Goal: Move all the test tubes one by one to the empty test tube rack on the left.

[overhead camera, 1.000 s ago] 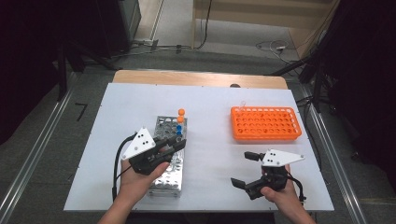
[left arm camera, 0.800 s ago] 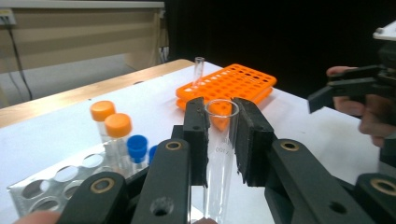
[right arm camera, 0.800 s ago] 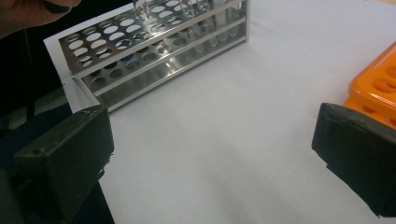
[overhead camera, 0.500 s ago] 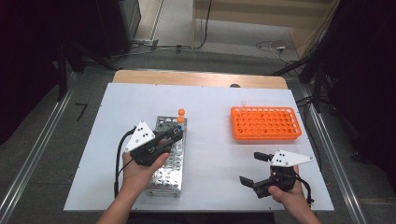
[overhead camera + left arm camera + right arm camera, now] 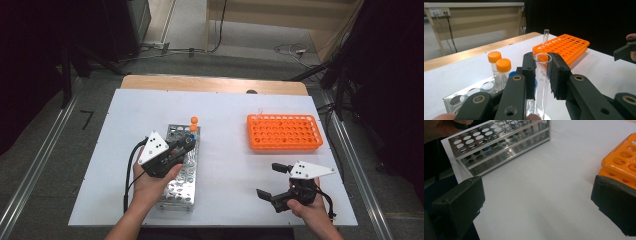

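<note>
On the table [image 5: 225,105], a steel rack [image 5: 181,175] is overhung by the left gripper [image 5: 542,72], raised in the hand and clamped on a clear tube [image 5: 542,82] above the rack. Right gripper [image 5: 272,181] is held low, level, jaws spread, nothing between them.

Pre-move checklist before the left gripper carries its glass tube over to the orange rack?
1. Grip: left gripper shut on the glass tube, pads on both sides: ok.
2. Tube upright between the jaws: ok.
3. Tube bottom clear of the metal rack: cannot tell, hidden by the jaws.
4. Orange rack has free holes; one tube stands at its far edge: ok.
5. Right gripper open, holding nothing, near the table's front edge, off the path: ok.
6. Orange-capped tubes beside the jaws, not touching: ok.
</note>
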Available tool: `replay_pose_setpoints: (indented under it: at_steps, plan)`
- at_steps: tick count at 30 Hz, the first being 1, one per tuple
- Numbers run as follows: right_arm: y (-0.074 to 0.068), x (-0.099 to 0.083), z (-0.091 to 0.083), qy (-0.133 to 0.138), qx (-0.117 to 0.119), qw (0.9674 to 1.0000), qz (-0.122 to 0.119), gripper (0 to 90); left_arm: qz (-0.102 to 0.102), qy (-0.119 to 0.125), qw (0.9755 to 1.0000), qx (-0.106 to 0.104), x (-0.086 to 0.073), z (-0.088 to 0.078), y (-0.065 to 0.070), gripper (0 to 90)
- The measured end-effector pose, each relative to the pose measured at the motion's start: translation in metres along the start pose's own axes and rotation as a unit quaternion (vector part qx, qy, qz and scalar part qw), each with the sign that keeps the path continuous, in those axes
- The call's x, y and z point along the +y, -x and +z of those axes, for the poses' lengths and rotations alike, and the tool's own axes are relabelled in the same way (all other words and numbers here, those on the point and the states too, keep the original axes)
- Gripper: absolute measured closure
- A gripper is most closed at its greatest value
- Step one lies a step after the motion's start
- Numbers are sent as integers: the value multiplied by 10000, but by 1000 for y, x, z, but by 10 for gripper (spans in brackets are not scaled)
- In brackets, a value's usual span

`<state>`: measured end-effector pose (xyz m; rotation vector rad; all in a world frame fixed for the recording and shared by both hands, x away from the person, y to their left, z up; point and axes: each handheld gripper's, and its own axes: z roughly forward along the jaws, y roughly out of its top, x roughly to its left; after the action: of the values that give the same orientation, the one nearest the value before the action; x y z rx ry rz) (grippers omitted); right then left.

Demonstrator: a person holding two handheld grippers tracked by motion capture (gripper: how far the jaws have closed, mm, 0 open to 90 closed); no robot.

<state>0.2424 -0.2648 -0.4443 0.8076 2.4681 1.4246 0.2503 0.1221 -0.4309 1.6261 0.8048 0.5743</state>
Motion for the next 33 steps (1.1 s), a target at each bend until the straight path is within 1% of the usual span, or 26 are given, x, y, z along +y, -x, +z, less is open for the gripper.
replay_pose_setpoints:
  at_steps: [6, 11, 13, 14, 16, 18, 20, 21, 22, 25, 29, 33]
  plan:
    - [0, 0, 1, -22, -10, 10000, 11, 0, 24, -141, 9999, 34, -4, 3, 0, 758]
    - [0, -1, 2, -27, -7, 10000, -19, 0, 103, -334, 9992, 171, -7, 5, 3, 757]
    - [0, -1, 3, -38, -11, 10000, -3, 0, 99, -372, 9992, 140, -7, 4, 4, 757]
    - [0, -1, 3, -41, -14, 10000, 1, 0, 147, -394, 9990, 146, -7, 4, 5, 757]
    - [0, -2, 3, -48, -15, 10000, -15, 0, 172, -430, 9987, 220, -6, 3, 7, 756]
    - [0, -2, 3, -53, -22, 10000, -17, 0, 148, -441, 9985, 282, -5, 2, 8, 755]
    - [1, -2, 3, -50, -32, 10000, -15, 0, 92, -504, 9982, 310, -5, 2, 9, 750]
    - [1, -2, 3, -45, -39, 10000, -21, 0, 112, -527, 9980, 341, -6, 1, 10, 747]
    - [1, -2, 2, -40, -41, 10000, -9, 0, 107, -522, 9980, 344, -7, 1, 11, 742]
    - [2, -2, 2, -21, -46, 10000, 5, 0, 134, -665, 9970, 371, -9, 3, 12, 745]
    - [2, -2, 1, -32, -65, 10000, 5, 0, 93, -723, 9967, 359, -9, 4, 13, 745]
    - [2, -2, 2, -28, -65, 10000, 4, 0, 76, -731, 9966, 364, -9, 4, 13, 743]
